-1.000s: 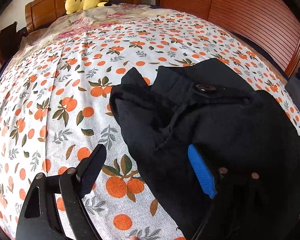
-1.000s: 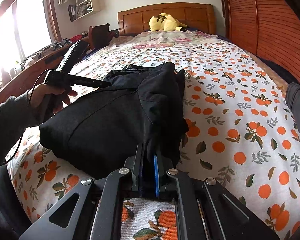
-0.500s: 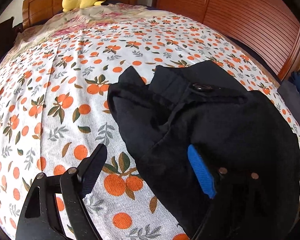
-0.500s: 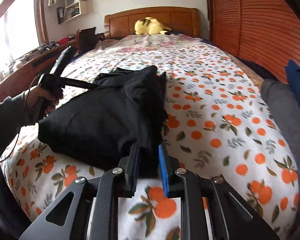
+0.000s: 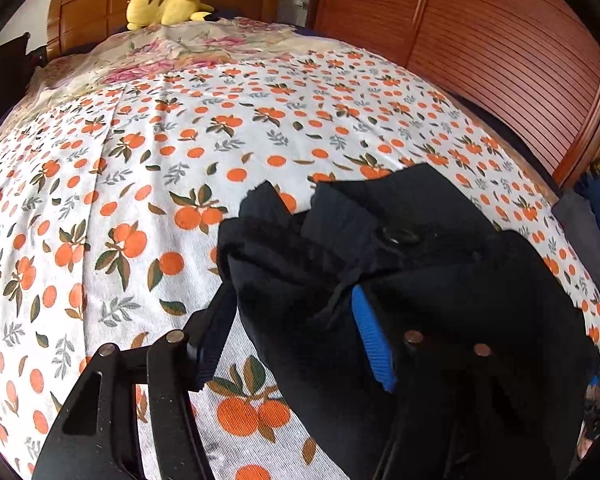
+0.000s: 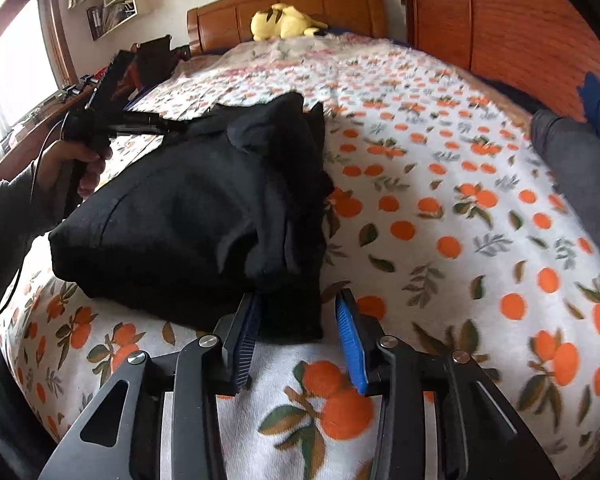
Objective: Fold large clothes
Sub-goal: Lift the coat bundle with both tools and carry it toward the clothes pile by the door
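A folded pair of black trousers [image 5: 440,280] lies on the orange-print bedsheet [image 5: 140,200], its waistband button [image 5: 400,237] facing up. My left gripper [image 5: 288,332] is open, its jaws straddling the near left corner of the bundle; cloth lies between them. In the right wrist view the trousers [image 6: 204,216] form a thick bundle. My right gripper [image 6: 296,340] is open, and its jaws flank the bundle's near corner without pinching it. The left gripper [image 6: 120,120] shows there at the bundle's far left, held by a hand.
A yellow plush toy [image 5: 164,4] lies at the wooden headboard. A floral blanket [image 5: 204,48] covers the far end of the bed. A red-brown slatted wardrobe [image 5: 500,60] runs along the right. Grey and blue clothes [image 6: 572,148] lie at the bed's right edge.
My right gripper has opened and let go of the trousers' corner. My left gripper has narrowed and moved in onto the bundle's left corner.
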Action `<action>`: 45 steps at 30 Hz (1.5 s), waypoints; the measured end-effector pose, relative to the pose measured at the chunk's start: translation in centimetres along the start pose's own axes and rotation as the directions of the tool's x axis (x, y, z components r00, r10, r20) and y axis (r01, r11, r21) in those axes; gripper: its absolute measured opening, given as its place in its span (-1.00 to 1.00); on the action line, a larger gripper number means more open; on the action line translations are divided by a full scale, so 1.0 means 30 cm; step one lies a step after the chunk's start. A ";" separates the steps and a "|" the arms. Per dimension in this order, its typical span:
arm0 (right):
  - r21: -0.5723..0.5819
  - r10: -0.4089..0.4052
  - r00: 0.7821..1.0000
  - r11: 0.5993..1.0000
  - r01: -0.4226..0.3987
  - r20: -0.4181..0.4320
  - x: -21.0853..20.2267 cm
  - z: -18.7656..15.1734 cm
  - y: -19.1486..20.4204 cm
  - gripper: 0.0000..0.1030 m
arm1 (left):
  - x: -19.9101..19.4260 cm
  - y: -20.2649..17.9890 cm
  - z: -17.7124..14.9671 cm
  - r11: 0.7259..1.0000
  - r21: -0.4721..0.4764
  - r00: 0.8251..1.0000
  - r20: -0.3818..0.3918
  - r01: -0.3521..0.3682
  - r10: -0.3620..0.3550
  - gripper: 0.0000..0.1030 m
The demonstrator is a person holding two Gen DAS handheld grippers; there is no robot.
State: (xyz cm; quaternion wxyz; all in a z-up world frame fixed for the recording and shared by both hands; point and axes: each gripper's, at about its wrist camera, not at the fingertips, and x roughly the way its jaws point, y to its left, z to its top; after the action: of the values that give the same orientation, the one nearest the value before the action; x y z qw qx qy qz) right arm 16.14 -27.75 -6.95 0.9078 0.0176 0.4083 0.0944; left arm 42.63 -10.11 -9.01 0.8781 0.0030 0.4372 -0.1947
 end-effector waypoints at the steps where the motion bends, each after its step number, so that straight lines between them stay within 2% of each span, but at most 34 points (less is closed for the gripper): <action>1: 0.003 0.005 1.000 1.000 -0.005 -0.009 0.013 0.002 0.002 -0.23 | 0.003 0.008 0.002 1.000 -0.009 1.000 0.000 0.001 -0.001 0.19; 12: 0.061 0.068 0.996 0.996 -0.065 -0.053 0.096 0.024 -0.023 -0.23 | 0.079 0.043 -0.004 0.996 -0.086 0.999 -0.027 0.022 -0.025 0.16; 14: 0.070 0.079 0.995 0.995 -0.075 -0.054 0.109 0.033 -0.026 -0.41 | 0.087 0.044 -0.007 0.993 -0.106 0.997 -0.035 0.058 -0.063 -0.25; 15: 0.062 0.097 0.994 0.994 -0.094 -0.052 0.112 0.037 -0.020 -0.56 | 0.086 0.039 -0.006 0.992 -0.107 0.996 -0.040 0.069 -0.073 -0.36; 16: 0.052 0.096 0.995 0.994 -0.093 -0.042 0.111 0.041 -0.012 -0.74 | 0.080 0.031 -0.006 0.993 -0.104 0.997 -0.041 0.062 -0.067 -0.50; 17: 0.040 0.088 0.996 0.995 -0.086 -0.032 0.107 0.046 -0.008 -0.77 | 0.062 0.016 -0.001 0.995 -0.087 0.998 -0.034 0.043 -0.046 -0.61; 20: 0.026 0.090 0.995 0.996 -0.091 0.038 0.067 0.064 -0.001 -0.84 | -0.006 -0.015 0.017 0.998 -0.066 1.000 0.003 0.003 -0.003 -0.72; 25: 0.006 0.100 0.986 0.995 -0.102 0.132 -0.022 0.104 -0.002 -0.86 | -0.183 -0.106 0.076 0.999 -0.025 0.994 0.101 -0.033 0.035 -0.76; 30: -0.022 0.082 0.974 0.997 -0.079 0.213 -0.154 0.154 -0.056 -0.87 | -0.326 -0.239 0.144 0.999 0.029 0.986 0.164 -0.044 0.038 -0.77; 35: -0.083 0.033 0.956 0.996 -0.009 0.291 -0.380 0.199 -0.136 -0.87 | -0.441 -0.428 0.229 0.998 0.058 0.974 0.225 -0.013 -0.001 -0.78; 40: -0.098 -0.058 0.925 0.990 0.101 0.375 -0.657 0.220 -0.287 -0.87 | -0.551 -0.750 0.345 0.989 0.146 0.951 0.300 0.027 -0.071 -0.78; 45: -0.045 -0.192 0.880 0.971 0.234 0.435 -0.916 0.203 -0.497 -0.87 | -0.603 -1.081 0.439 0.973 0.203 0.928 0.330 0.107 -0.171 -0.78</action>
State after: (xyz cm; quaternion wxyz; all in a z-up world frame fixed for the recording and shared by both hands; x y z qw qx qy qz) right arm 5.19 -47.20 15.76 0.9797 -0.0510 0.1937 0.0074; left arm 31.75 -36.26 18.40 0.9210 0.0177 0.2560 -0.2932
